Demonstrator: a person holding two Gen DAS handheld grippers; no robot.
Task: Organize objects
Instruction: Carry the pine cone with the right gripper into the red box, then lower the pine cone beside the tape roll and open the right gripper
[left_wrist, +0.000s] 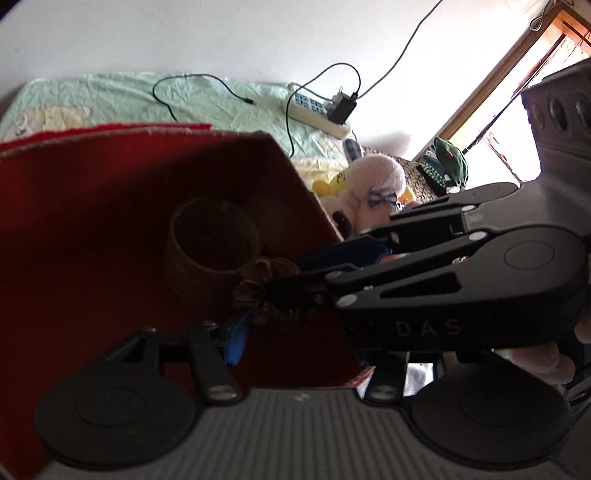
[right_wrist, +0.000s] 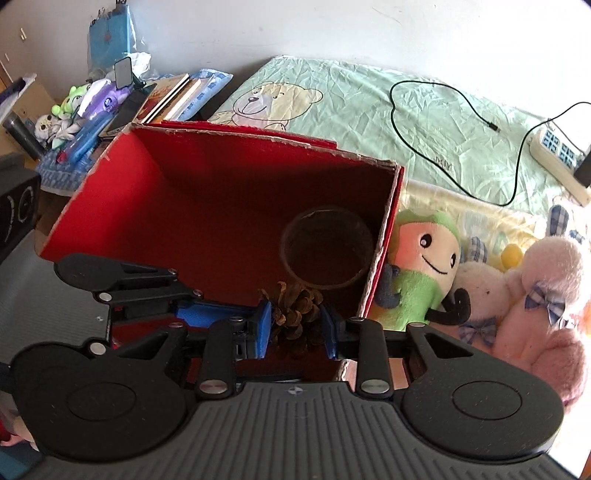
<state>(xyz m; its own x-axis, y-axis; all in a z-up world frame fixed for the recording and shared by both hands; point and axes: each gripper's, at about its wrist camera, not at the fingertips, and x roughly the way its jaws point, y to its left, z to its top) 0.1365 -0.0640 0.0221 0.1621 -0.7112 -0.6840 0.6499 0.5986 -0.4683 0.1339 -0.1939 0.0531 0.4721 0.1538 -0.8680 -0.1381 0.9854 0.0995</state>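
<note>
A brown pine cone (right_wrist: 295, 321) sits between the blue pads of my right gripper (right_wrist: 296, 326), which is shut on it just above the near edge of an open red box (right_wrist: 207, 206). Inside the box stands a brown cardboard cylinder (right_wrist: 325, 286), right behind the cone. In the left wrist view the right gripper (left_wrist: 291, 275) reaches in from the right with the pine cone (left_wrist: 258, 291) at its tips, over the red box (left_wrist: 92, 221) and beside the cylinder (left_wrist: 192, 273). My left gripper (left_wrist: 299, 332) is open; its right finger is hidden. The left gripper (right_wrist: 199, 314) lies at the box's near left.
Plush toys (right_wrist: 424, 269) lie against the box's right side on a green bed sheet (right_wrist: 369, 110). A power strip (right_wrist: 554, 155) with a black cable (right_wrist: 406, 140) rests further back. Books (right_wrist: 166, 96) and small clutter are piled at the left.
</note>
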